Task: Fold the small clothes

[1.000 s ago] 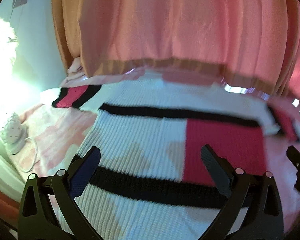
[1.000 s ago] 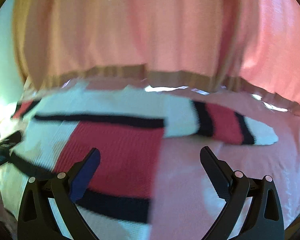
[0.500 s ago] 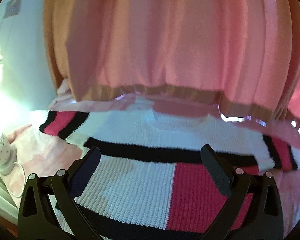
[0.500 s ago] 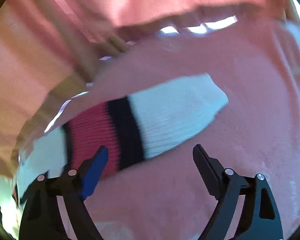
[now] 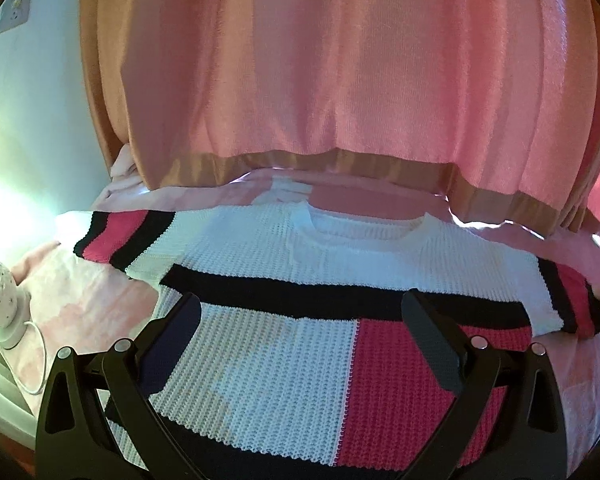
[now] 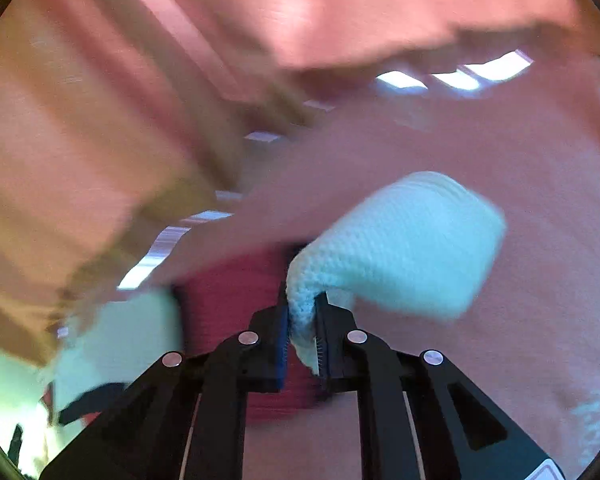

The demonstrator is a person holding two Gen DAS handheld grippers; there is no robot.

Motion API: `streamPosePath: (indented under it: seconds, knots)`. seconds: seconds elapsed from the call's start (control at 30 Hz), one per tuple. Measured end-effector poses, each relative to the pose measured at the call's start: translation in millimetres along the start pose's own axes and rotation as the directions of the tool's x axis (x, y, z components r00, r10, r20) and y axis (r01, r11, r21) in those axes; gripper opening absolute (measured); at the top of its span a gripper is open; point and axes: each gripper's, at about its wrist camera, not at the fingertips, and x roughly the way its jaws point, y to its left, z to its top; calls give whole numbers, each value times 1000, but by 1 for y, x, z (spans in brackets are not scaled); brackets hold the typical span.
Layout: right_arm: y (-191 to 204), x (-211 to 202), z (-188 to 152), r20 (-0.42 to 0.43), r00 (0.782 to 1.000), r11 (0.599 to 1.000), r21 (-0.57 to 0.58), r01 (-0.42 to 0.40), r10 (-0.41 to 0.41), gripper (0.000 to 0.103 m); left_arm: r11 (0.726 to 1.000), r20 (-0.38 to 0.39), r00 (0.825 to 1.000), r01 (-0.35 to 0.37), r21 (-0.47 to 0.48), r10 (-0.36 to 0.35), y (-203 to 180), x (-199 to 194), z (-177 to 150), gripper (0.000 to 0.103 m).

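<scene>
— Pink curtains (image 5: 340, 80) hang behind the bed (image 5: 84, 300); the sweater (image 5: 284, 344) lies flat on the pink cover, front up, collar toward the curtains; how far along do you judge it?

— Barely begun, I'd say; the body is spread and smooth, no fold in it yet; the far sleeve (image 5: 120, 242) lies stretched out to the side, untouched.

— And the other sleeve?

— Its white cuff (image 6: 400, 248) is in the right gripper (image 6: 302, 322); the fingers are closing on the knit, which bunches between the pads, lifted a little off the cover; that view is blurred, so how firm the hold is I cannot tell exactly.

— The left gripper (image 5: 300, 336)?

— Released; its fingers stand wide apart over the sweater's chest, holding nothing; whether they touch the knit I cannot tell.

— What is left, then?

— Nearly all of it, by my reckoning: this sleeve to bring across the body, the far sleeve likewise, then the body to double over.
</scene>
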Motion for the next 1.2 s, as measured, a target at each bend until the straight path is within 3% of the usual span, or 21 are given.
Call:
streamPosePath:
  seconds: [0.07,0.13,0.27,0.3,0.33,0.4,0.43,0.5,0.57,0.67,0.7,0.77,0.9,1.0,1.1,1.13,1.2]
  knots:
    - [45,-6,-2,18,993,992,-64,-112,113,11,1000,-1,1000,-3,-17,3,4,1,3,98]
    - [107,-7,-8,10,971,960,-150,-236,240,11,999,0,1000,-7,-34,7,8,2,5,98]
    - [231,11,-41,-114,887,844,-274,-461,447,13,999,4,1000,-15,-48,15,15,4,8,98]
    - [268,21,-55,-173,847,798,-286,-531,502,17,999,4,1000,-20,-47,20,16,5,8,98]
    - [290,27,-65,-209,827,773,-293,-562,522,18,999,6,1000,-24,-46,24,17,7,8,98]
    - [328,31,-84,-258,817,736,-353,-577,516,20,999,-12,1000,-18,-49,17,21,12,8,98]
    - [347,22,-94,-267,822,702,-428,-569,503,21,998,-36,999,10,-57,-12,24,17,9,98]
    - [353,4,-101,-243,849,680,-514,-523,470,34,996,-66,997,41,-80,-46,28,23,11,98]
    - [337,-19,-105,-185,904,680,-606,-413,384,66,991,-83,993,76,-114,-85,31,31,13,98]
    - [291,-35,-116,-72,983,668,-725,-169,170,67,982,-141,979,129,-135,-148,28,51,18,98]
    - [277,-34,-122,-46,993,663,-741,-104,105,67,981,-181,970,140,-135,-164,24,64,19,98]
    - [249,-28,-133,-40,999,671,-740,-40,15,67,981,-233,957,144,-130,-172,19,85,18,98]
    - [201,24,-136,-148,982,755,-655,-10,-116,67,991,-326,945,-2,-133,-41,21,132,8,98]
    - [194,42,-143,-154,976,738,-675,9,-152,67,976,-407,909,-4,-216,-86,37,157,-1,97]
    - [201,55,-151,-147,976,719,-695,13,-160,67,936,-432,876,59,-346,-215,50,171,-5,83]
    - [203,58,-151,-149,975,718,-696,15,-165,65,931,-430,874,67,-359,-228,51,174,-6,71]
    - [204,65,-150,-156,973,727,-687,15,-168,50,935,-418,883,61,-350,-215,52,178,-2,49]
